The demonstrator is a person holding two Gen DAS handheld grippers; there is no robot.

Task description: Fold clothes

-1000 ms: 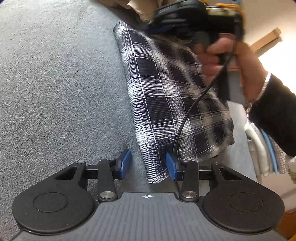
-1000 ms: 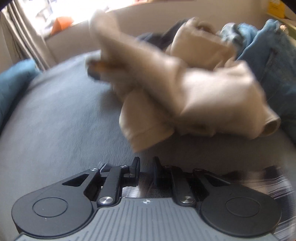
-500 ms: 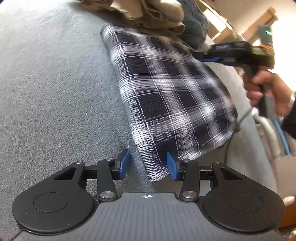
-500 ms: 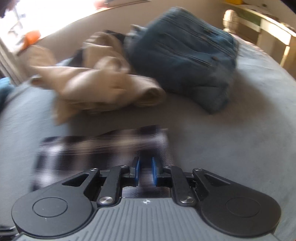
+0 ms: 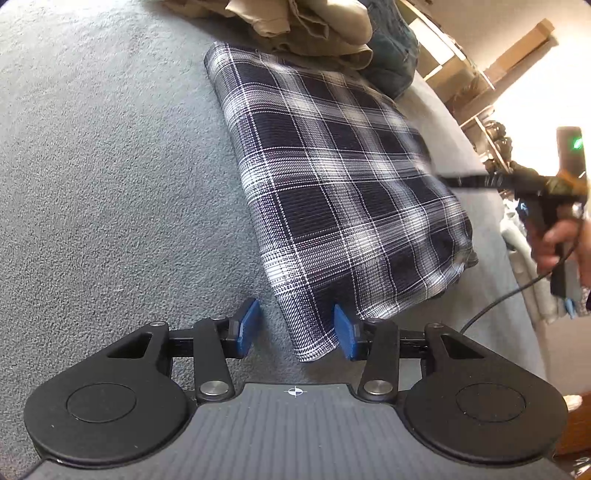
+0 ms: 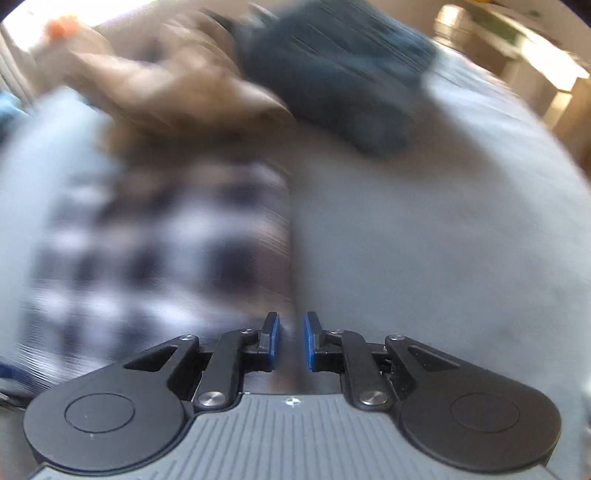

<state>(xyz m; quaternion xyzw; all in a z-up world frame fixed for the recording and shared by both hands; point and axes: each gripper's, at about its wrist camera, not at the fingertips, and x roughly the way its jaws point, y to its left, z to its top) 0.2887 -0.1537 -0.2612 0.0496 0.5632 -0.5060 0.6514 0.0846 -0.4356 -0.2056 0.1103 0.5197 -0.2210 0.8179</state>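
Item, plaid shirt [image 5: 343, 192] — folded to a flat oblong and lying on the grey bed cover [image 5: 110, 166]. We judge this piece done or all but done: its edges look square, though the far right corner bulges a little and may want smoothing.

Item, beige garment [image 5: 306, 29] — crumpled in a heap just beyond the plaid shirt's far end, touching it. Not yet folded, by our reading.

Item, blue denim garment [image 6: 332, 74] — bunched beside the beige one; likewise unfolded, though blur hides its detail.

Item, left gripper [image 5: 293, 334] — fingers parted to a middling gap; the plaid shirt's near corner lies between them, but the pads do not press on it. We hold nothing here.

Item, right gripper [image 6: 291, 341] — fingers drawn close with a narrow slit left between; nothing visible in that slit. It hangs over the shirt's right edge, and the view is badly smeared.

Containers — we see none on the bed. A pale stack of cloth [image 5: 532, 280] shows at the right margin; whether it sits in anything we cannot tell.
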